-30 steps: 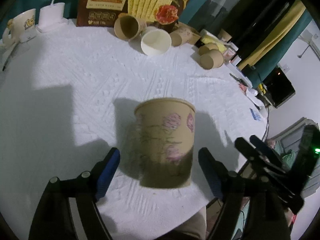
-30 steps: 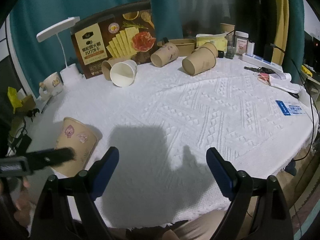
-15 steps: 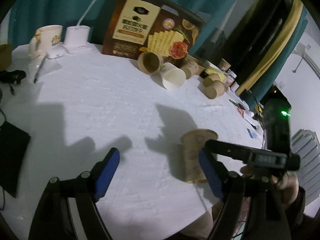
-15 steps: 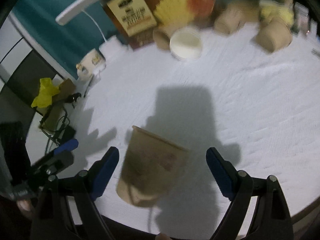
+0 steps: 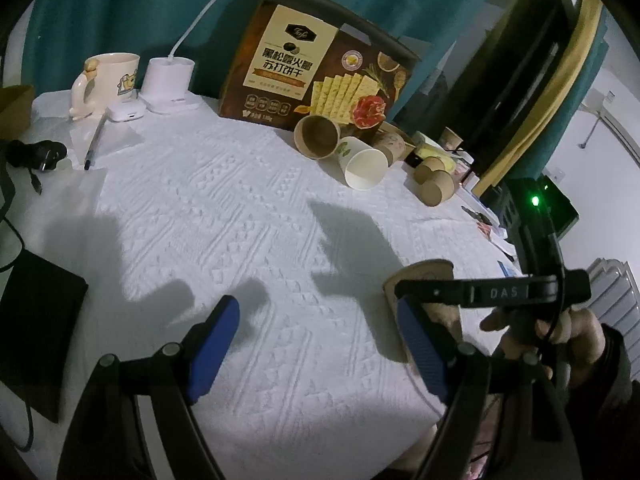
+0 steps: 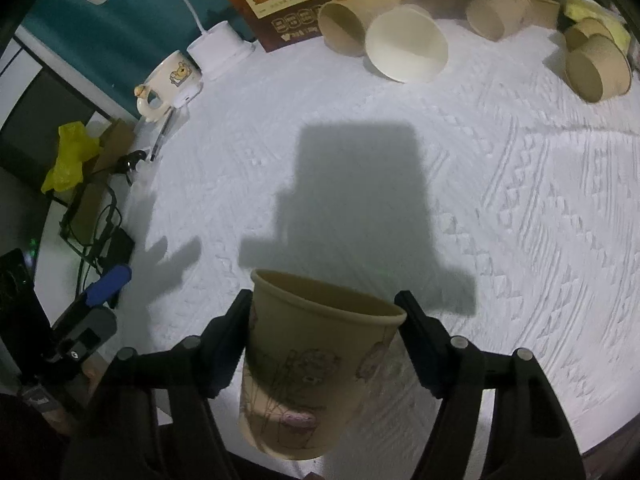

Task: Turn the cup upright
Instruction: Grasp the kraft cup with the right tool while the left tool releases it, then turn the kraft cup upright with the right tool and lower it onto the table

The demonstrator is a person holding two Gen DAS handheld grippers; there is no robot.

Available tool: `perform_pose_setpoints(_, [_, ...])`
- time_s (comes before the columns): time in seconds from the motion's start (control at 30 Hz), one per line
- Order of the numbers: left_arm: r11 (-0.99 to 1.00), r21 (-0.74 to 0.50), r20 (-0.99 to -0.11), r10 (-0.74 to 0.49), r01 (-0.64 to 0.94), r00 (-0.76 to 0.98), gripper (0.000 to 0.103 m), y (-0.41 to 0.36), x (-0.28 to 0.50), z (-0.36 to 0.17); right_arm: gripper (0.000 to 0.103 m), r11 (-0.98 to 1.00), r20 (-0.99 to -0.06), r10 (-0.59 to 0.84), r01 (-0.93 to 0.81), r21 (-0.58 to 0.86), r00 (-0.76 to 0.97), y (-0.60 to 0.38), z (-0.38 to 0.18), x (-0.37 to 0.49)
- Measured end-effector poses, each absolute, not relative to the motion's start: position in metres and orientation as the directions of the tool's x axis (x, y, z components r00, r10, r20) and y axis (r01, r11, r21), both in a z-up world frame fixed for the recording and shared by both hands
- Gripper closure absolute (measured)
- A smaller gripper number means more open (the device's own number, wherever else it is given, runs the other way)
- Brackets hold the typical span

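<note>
A: Item one, nearest you: your right gripper (image 6: 324, 320). State?
B: Its jaws have just been closing, and now both pads press the sides of the paper cup (image 6: 308, 376), which stands mouth up at the near edge of the table (image 6: 520, 208).
A: Item two, your left gripper (image 5: 320, 344)?
B: Fingers spread apart, nothing between them, hanging over the white cloth beside the cup (image 5: 424, 280), near the same edge. Your right hand (image 5: 560, 340) shows past its right finger.
A: Middle of the table?
B: Bare cloth, shadows only.
A: Far edge?
B: You have a cluster of tipped paper cups: a brown cup (image 6: 342, 28) touching a white cup (image 6: 406, 48); more brown ones toward the far right. Behind them a cracker box (image 5: 320, 80). Toward the far left, a lamp base (image 5: 170, 86) and a mug (image 5: 106, 80).
</note>
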State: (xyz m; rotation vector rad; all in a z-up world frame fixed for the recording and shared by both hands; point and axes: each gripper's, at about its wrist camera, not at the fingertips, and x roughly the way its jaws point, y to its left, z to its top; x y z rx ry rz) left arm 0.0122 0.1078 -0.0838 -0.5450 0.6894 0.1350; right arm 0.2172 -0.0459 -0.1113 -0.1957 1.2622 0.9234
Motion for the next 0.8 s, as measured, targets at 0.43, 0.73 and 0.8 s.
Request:
perform_pose_setpoints(0.43, [0.865,-0.363,-0.635,0.042,-0.346,0.772,0.022,0.118,-0.002,-0.072,0.035,0.661,-0.670,0.505,-0.743,-0.105,0.544,-0.023,-0.092,0.193])
perform_pose_setpoints(0.73, [0.850,-0.383,-0.654,0.027,-0.362,0.756,0.022,0.126,-0.001,-0.081,0.035,0.712,-0.535,0.537,-0.691,-0.126,0.652,-0.048,-0.094,0.172])
perform_pose_setpoints(0.8, [0.851,-0.391,-0.654,0.013,-0.352,0.756,0.022,0.123,0.001,-0.082,0.035,0.718,-0.538,0.530,-0.685,-0.125,0.655,-0.051,-0.094,0.173])
